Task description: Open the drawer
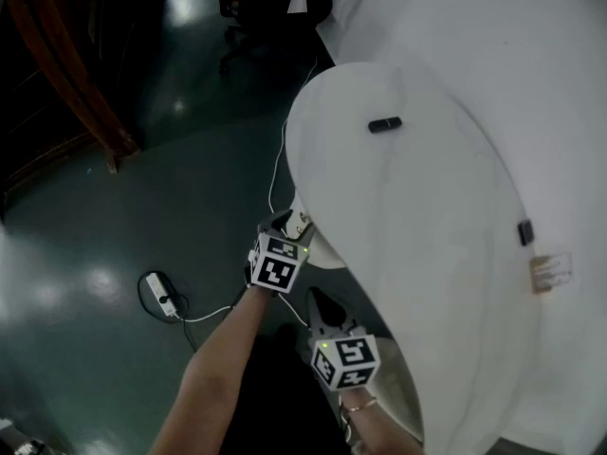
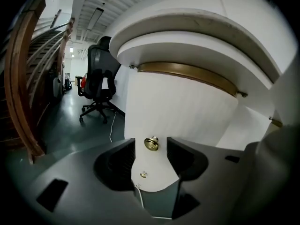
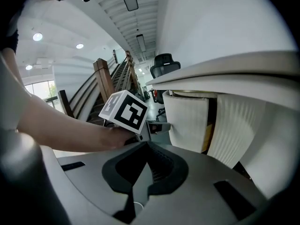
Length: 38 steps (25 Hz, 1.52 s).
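A white ribbed drawer front curves under the white tabletop and carries a small brass knob. My left gripper is open, one jaw on each side of the knob, with a little space showing on both sides. In the head view the left gripper sits at the tabletop's left edge. In the right gripper view the drawer front stands slightly out from the ribbed body, with a dark gap beside it. My right gripper is shut and holds nothing; it hangs lower and nearer me, the right gripper pointing toward the left one.
A black office chair stands beyond the desk, and a wooden stair rail runs along the left. A power strip with a white cable lies on the dark floor. Two small black objects rest on the tabletop.
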Tool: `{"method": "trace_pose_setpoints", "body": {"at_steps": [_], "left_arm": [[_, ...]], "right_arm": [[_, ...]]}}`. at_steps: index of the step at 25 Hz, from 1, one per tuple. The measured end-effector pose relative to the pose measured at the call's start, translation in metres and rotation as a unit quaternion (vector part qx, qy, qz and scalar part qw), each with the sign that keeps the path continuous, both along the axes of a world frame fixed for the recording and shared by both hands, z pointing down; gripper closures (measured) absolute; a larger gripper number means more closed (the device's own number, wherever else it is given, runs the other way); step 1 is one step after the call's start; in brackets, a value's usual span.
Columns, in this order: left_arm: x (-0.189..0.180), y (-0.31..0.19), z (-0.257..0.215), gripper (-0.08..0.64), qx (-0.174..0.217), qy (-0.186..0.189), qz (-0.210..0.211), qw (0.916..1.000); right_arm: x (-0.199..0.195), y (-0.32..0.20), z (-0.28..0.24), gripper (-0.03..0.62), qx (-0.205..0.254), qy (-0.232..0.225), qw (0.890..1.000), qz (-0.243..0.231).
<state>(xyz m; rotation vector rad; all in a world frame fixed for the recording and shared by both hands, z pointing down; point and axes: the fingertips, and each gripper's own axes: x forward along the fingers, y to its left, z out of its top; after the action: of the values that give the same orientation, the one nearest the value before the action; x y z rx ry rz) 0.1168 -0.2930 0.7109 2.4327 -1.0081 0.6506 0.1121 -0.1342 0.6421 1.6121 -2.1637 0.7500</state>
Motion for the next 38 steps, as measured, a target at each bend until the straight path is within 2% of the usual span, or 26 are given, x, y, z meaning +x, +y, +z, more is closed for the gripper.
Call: {"method": "trace_pose_setpoints", "body": {"at_steps": [3,7,11,14,16,20,29,38], "left_arm": [[0.003,-0.007,0.002,0.351,0.004,0.019,-0.001,0.9998],[0.007,-0.007,0.002,0.357,0.010,0.036,0.019,0.9991],[0.014,-0.005,0.000,0.408,0.016,0.037,0.052,0.9979],[0.015,-0.006,0.003,0.413,0.012,0.039,0.054,0.9977],[0.012,-0.007,0.006,0.459,0.007,0.034,0.052,0.9980],[0.013,-0.007,0.007,0.463,0.007,0.032,0.058,0.9978],[-0.007,0.000,0.008,0.469,-0.003,0.029,0.039,0.9988],[-0.049,0.015,0.011,0.474,-0.013,0.000,0.007,0.9999]], "right_arm": [[0.002,-0.006,0.005,0.589,0.002,0.011,1.000,-0.006],[0.003,-0.006,0.013,0.589,-0.005,0.018,1.000,-0.009],[0.002,-0.002,0.016,0.589,-0.011,0.017,1.000,-0.010],[0.002,0.001,0.017,0.589,-0.015,0.015,1.000,-0.009],[0.003,0.003,0.017,0.589,-0.017,0.015,1.000,-0.008],[0.003,0.005,0.017,0.589,-0.018,0.015,1.000,-0.012],[-0.007,0.005,0.011,0.589,-0.015,0.019,0.999,-0.025],[-0.022,0.018,0.004,0.589,-0.022,0.008,1.000,-0.018]]}}
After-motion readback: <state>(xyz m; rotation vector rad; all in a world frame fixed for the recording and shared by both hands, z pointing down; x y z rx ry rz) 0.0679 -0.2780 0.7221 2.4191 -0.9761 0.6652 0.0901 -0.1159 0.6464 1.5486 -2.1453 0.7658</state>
